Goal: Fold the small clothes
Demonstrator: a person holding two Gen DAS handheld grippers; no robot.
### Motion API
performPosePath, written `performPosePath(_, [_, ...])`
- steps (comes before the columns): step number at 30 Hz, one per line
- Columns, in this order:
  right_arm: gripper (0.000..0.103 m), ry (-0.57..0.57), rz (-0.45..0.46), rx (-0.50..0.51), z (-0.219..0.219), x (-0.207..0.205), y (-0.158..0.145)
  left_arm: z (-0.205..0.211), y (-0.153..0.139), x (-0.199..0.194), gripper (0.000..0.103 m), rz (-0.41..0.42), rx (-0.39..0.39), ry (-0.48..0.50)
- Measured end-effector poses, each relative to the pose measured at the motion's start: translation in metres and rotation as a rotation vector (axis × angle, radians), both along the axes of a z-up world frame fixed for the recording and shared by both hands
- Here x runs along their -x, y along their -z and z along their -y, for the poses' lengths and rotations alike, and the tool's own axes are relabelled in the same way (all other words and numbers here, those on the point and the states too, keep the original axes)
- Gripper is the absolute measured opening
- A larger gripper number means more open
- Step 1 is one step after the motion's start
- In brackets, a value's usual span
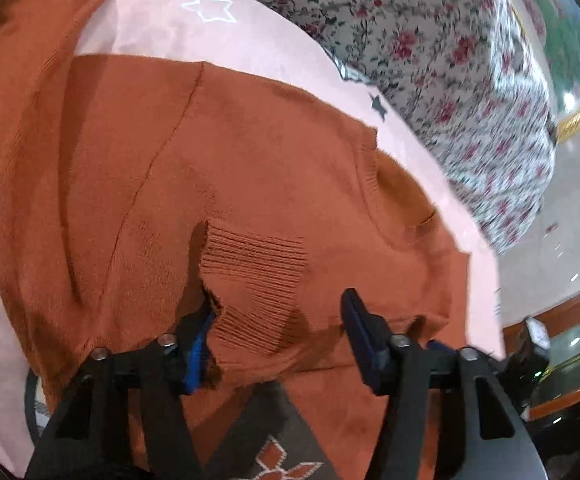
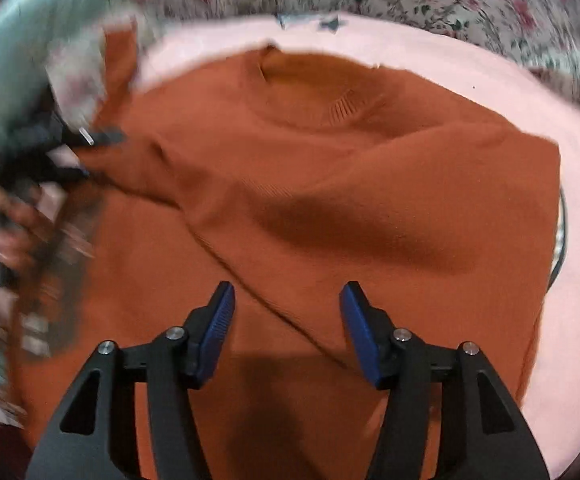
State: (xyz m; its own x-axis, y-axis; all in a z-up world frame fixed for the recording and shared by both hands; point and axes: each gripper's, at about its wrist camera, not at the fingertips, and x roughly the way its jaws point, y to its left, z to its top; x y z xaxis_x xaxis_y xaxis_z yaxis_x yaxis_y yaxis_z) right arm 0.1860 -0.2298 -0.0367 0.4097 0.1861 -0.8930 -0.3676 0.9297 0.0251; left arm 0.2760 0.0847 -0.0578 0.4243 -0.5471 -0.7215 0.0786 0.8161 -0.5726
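On a pink star-print sheet [image 2: 470, 76] lies a rust-orange knit sweater [image 2: 330, 184]. Left gripper [image 1: 280, 320] stands released, a ribbed cuff [image 1: 254, 276] draped between its spread jaws. Right gripper [image 2: 286, 316] hovers unclenched above the sweater, beside floral fabric [image 1: 430, 40].

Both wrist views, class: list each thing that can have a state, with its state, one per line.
orange sweater: spread on the pink sheet, one sleeve folded across the body
sleeve cuff: ribbed, lying between the left gripper's open fingers
left gripper: open, not clamped
right gripper: open, holding nothing, above the sweater
pink sheet: lying flat under the sweater
floral cloth: rumpled beyond the sheet
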Motion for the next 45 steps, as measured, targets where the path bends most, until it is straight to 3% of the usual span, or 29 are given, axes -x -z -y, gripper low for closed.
performPosePath(1, [0.020, 0.009, 0.009, 0.013, 0.002, 0.001, -0.001, 0.002, 0.000, 0.000, 0.038, 0.004, -0.025, 0.004])
performPosePath(2, [0.005, 0.027, 0.001, -0.010, 0.010, 0.002, -0.004, 0.002, -0.001, 0.000, 0.031, 0.010, -0.051, 0.006])
performPosePath(3, [0.005, 0.041, 0.002, -0.036, 0.016, 0.005, -0.010, 0.002, -0.001, 0.000, 0.022, 0.015, -0.071, 0.008])
performPosePath(6, [0.005, 0.017, -0.007, -0.051, 0.030, 0.026, -0.023, -0.005, 0.002, 0.002, 0.019, 0.019, -0.061, -0.004])
performPosePath(8, [0.006, 0.001, -0.078, -0.066, 0.039, 0.035, -0.016, -0.007, 0.004, 0.004, 0.018, 0.011, -0.044, -0.006])
performPosePath(11, [0.016, 0.094, -0.084, -0.220, 0.067, 0.040, -0.027, -0.004, 0.001, 0.008, 0.035, 0.009, -0.027, 0.024])
performPosePath(13, [0.053, 0.174, -0.032, -0.312, 0.089, 0.042, -0.041, 0.001, -0.001, 0.010, 0.037, 0.017, -0.045, 0.052])
performPosePath(14, [0.060, 0.244, 0.021, -0.351, 0.105, 0.041, -0.048, 0.006, -0.002, 0.010, 0.037, 0.025, -0.066, 0.068])
performPosePath(15, [0.064, 0.310, 0.053, -0.358, 0.118, 0.037, -0.051, 0.011, -0.003, 0.009, 0.029, 0.036, -0.086, 0.087])
performPosePath(16, [0.064, 0.394, 0.070, -0.340, 0.134, 0.031, -0.052, 0.015, -0.003, 0.010, 0.012, 0.048, -0.100, 0.105])
performPosePath(17, [0.064, 0.443, 0.076, -0.331, 0.143, 0.024, -0.051, 0.019, -0.004, 0.011, 0.005, 0.057, -0.110, 0.115])
performPosePath(20, [0.064, 0.520, 0.072, -0.348, 0.165, -0.001, -0.040, 0.015, -0.015, 0.021, 0.005, 0.142, -0.159, 0.055])
performPosePath(24, [0.063, 0.503, 0.013, -0.250, 0.150, -0.032, -0.014, 0.001, -0.006, 0.017, 0.005, 0.118, -0.201, -0.003])
performPosePath(25, [0.049, 0.498, 0.003, -0.235, 0.149, -0.035, -0.009, 0.000, -0.004, 0.017, 0.005, 0.110, -0.200, 0.001])
performPosePath(26, [0.014, 0.495, 0.010, -0.208, 0.146, -0.036, -0.010, 0.001, -0.006, 0.018, 0.005, 0.119, -0.204, 0.007])
performPosePath(27, [0.013, 0.497, 0.016, -0.223, 0.148, -0.034, -0.016, 0.002, -0.010, 0.019, 0.005, 0.136, -0.209, 0.016])
performPosePath(30, [0.013, 0.541, 0.098, -0.254, 0.161, -0.022, -0.039, 0.011, -0.017, 0.018, 0.005, 0.168, -0.213, 0.038])
performPosePath(34, [0.015, 0.573, 0.004, -0.261, 0.170, -0.022, -0.009, 0.015, -0.011, 0.010, 0.005, 0.141, -0.247, 0.017])
performPosePath(38, [0.026, 0.613, 0.081, -0.261, 0.167, 0.000, -0.033, 0.006, -0.012, 0.017, 0.007, 0.141, -0.247, 0.003])
performPosePath(40, [0.034, 0.564, 0.127, -0.306, 0.154, 0.012, -0.047, 0.003, -0.013, 0.021, 0.022, 0.127, -0.213, 0.021])
performPosePath(42, [0.046, 0.481, 0.118, -0.359, 0.136, 0.022, -0.048, 0.005, -0.010, 0.024, 0.033, 0.111, -0.191, 0.044])
performPosePath(44, [0.052, 0.443, 0.052, -0.383, 0.123, 0.024, -0.034, 0.015, -0.008, 0.025, 0.029, 0.117, -0.256, 0.058])
performPosePath(45, [0.052, 0.457, 0.015, -0.362, 0.120, 0.024, -0.024, 0.018, -0.006, 0.025, 0.021, 0.119, -0.304, 0.056])
